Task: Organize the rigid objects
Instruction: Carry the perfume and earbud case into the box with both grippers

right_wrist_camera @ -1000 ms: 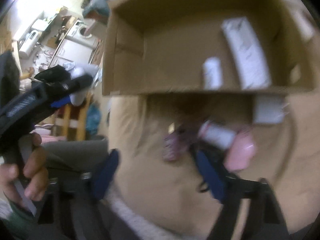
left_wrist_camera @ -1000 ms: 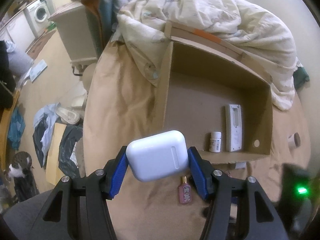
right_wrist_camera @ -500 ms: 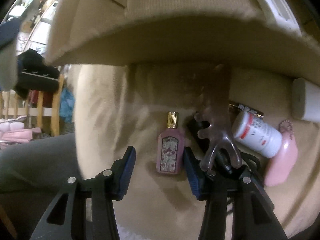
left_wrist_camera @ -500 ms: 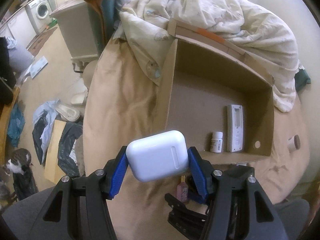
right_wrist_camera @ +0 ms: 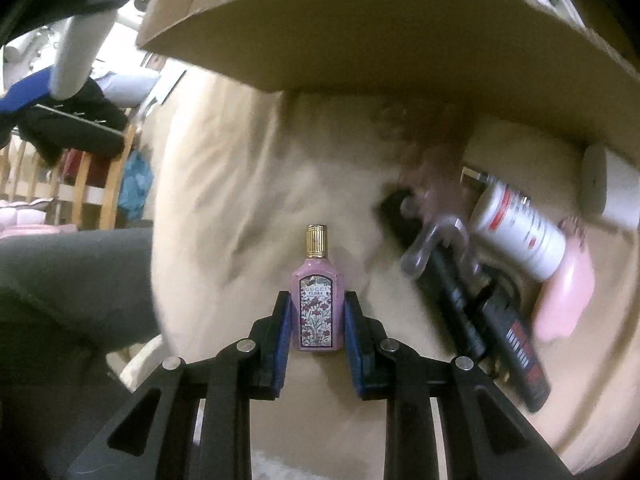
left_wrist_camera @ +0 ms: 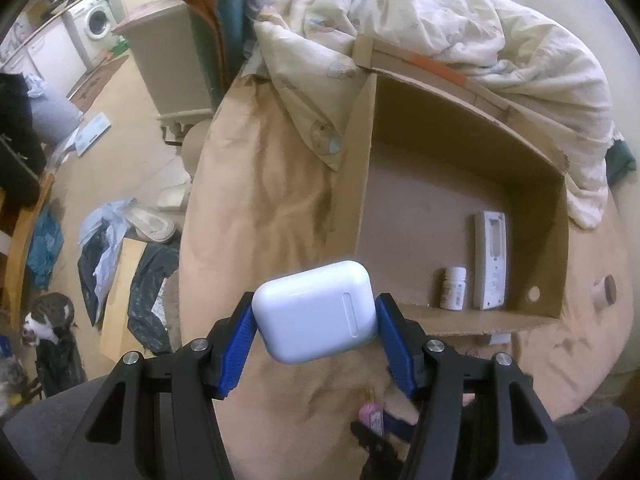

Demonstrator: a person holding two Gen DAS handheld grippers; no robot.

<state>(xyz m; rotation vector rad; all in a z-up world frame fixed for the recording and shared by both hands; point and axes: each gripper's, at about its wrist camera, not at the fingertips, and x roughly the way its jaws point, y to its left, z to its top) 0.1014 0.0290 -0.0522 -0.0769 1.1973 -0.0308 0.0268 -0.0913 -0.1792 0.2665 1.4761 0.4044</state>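
Note:
My left gripper is shut on a white earbud case, held above the beige bedsheet just left of an open cardboard box. In the box a white pill bottle stands beside a white remote. My right gripper points down at a pink perfume bottle with a gold cap, lying flat on the sheet. Its jaws are closing and the blue pads sit against both sides of the bottle. The same perfume bottle peeks out below the left fingers.
Right of the perfume bottle lie a clear plastic claw, a black device, a white red-labelled bottle and a pink case. The box wall looms just ahead. A rumpled duvet borders the box; a cat sits on the cluttered floor.
My right gripper came down over the perfume bottle and its jaws narrowed from wide apart to touching the bottle's sides. The left gripper kept still with the earbud case.

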